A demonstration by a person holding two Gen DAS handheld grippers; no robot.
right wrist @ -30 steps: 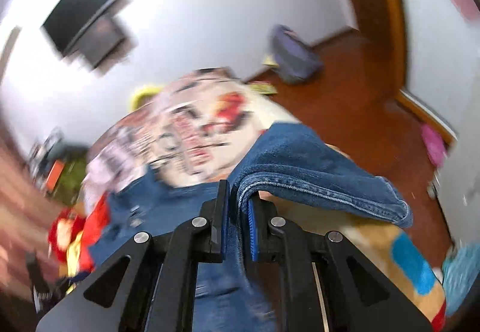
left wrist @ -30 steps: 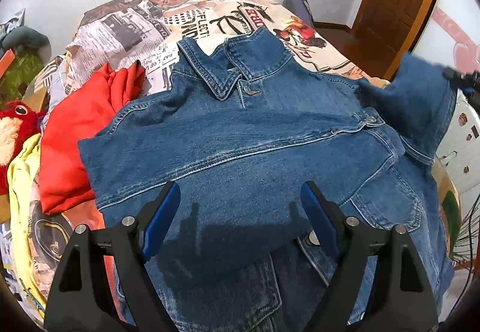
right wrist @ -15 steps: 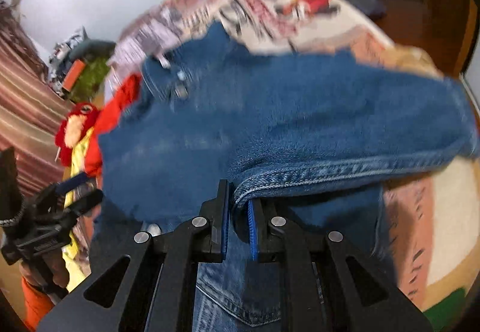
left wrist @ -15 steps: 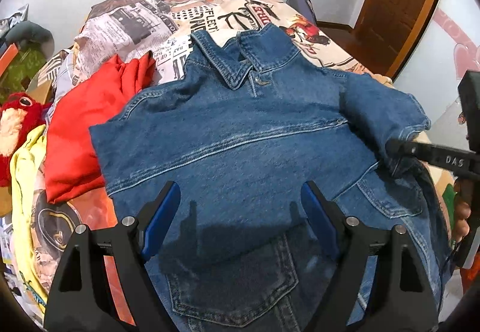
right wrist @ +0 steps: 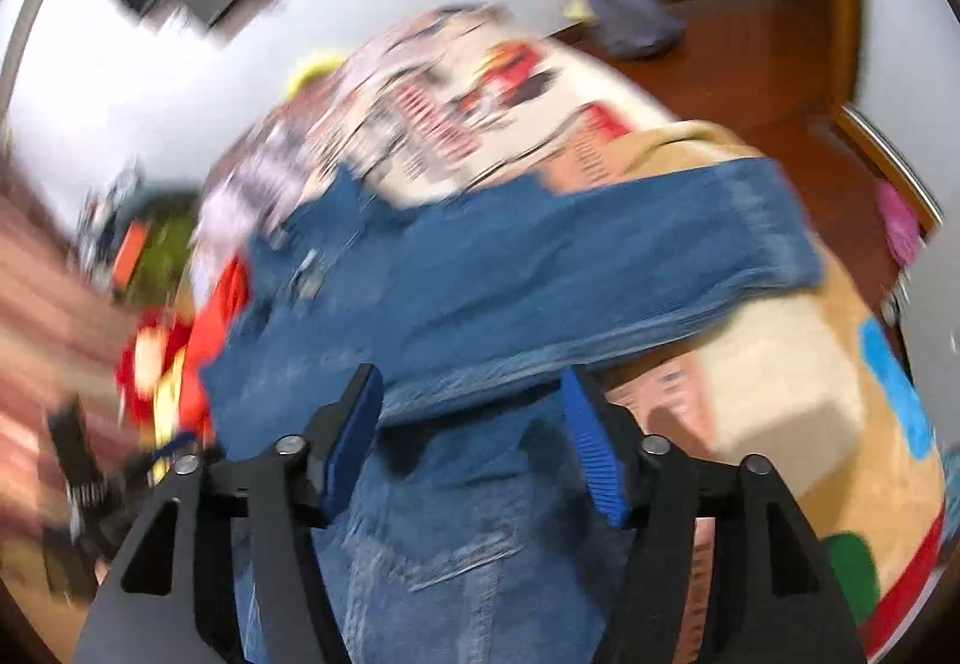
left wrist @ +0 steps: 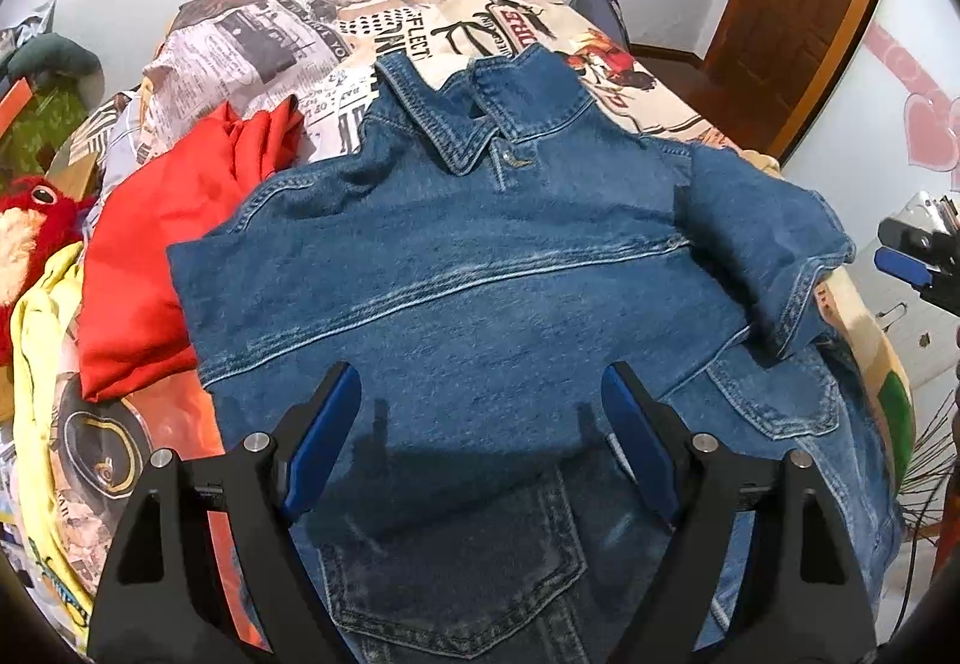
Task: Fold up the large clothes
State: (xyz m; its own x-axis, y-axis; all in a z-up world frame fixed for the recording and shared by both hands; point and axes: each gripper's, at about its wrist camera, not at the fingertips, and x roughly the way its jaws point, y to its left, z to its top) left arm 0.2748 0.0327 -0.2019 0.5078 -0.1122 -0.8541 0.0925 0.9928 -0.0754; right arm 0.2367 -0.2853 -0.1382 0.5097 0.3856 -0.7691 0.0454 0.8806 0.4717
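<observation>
The denim jacket [left wrist: 480, 268] lies spread flat on the bed [left wrist: 420, 22], collar toward the far wall, and everything else is placed from it. Its near sleeve is folded across the body, so the cuff lies on top of the jacket at its door-side edge, next to a chest pocket.

The left gripper [left wrist: 480, 412] hangs over the jacket's near half. Its jaws stand wide apart and hold nothing; the blue pads [left wrist: 321, 436] flank a stretch of plain denim below them, and the pictures do not show them touching the cloth. Their shadow falls on the fabric just ahead of a patch pocket at the jacket's near edge.

The right gripper [right wrist: 474, 424] is at the jacket's door-side edge; in the left wrist view only its tip shows, just off the folded cuff. Its jaws have just been opening and now stand apart, released. In its own view, which is blurred by motion, the folded sleeve's hem runs across just beyond the fingertips and denim lies beneath the gap, but no pad presses on it.

On the jacket's other side, a red garment [left wrist: 168, 244] lies bunched against its shoulder, with a yellow garment [left wrist: 36, 364] and a red plush toy [left wrist: 30, 226] farther out.
</observation>
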